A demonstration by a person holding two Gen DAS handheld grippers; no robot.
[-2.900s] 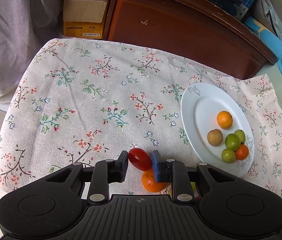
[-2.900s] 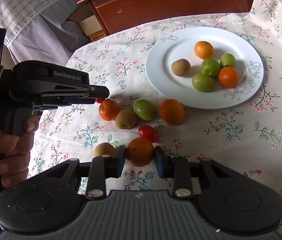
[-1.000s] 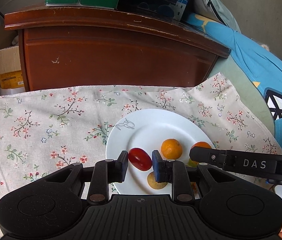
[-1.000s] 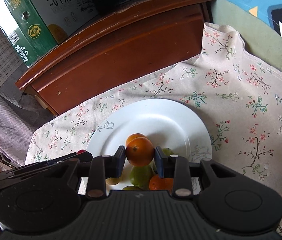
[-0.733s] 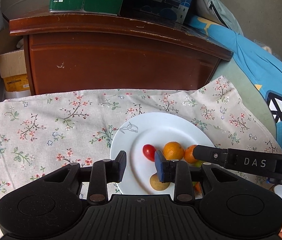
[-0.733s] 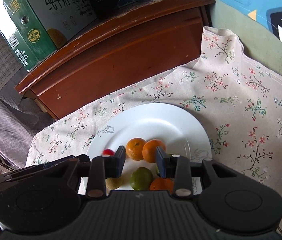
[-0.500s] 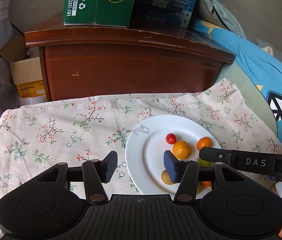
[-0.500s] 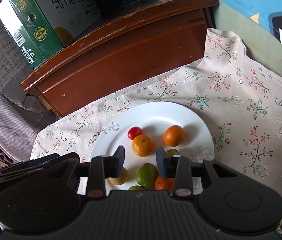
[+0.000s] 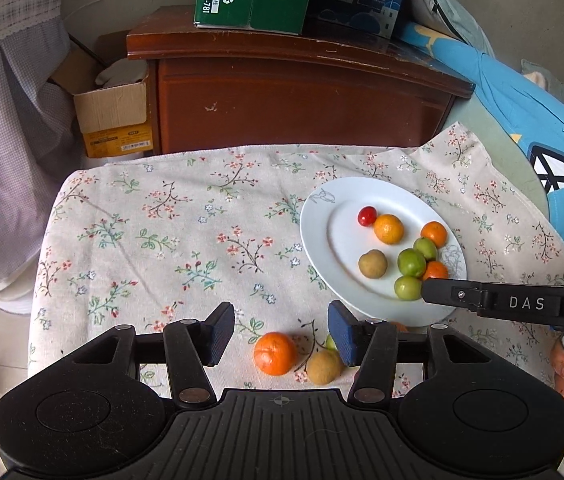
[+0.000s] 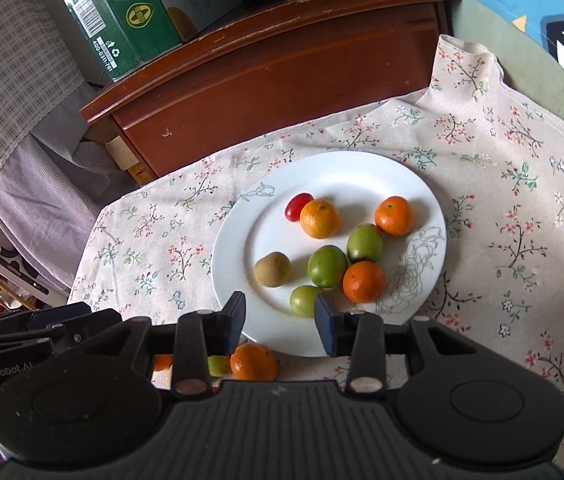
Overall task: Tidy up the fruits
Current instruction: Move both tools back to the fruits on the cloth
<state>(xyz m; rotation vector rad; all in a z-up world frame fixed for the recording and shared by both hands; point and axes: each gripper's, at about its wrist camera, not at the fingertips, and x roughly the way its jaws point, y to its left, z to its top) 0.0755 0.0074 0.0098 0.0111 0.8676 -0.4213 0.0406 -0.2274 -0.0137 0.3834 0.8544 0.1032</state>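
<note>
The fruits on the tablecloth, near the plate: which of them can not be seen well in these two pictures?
- Left wrist view: a green fruit is mostly hidden behind the left gripper finger.
- Right wrist view: a green fruit and an orange one show only in gaps of the right gripper.
- Any fruit nearer lies under the gripper bodies.

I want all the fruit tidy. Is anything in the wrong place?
Yes. An orange and a brown kiwi sit on the flowered cloth, off the white plate holding the other fruit. Nothing looks spilled or broken.
</note>
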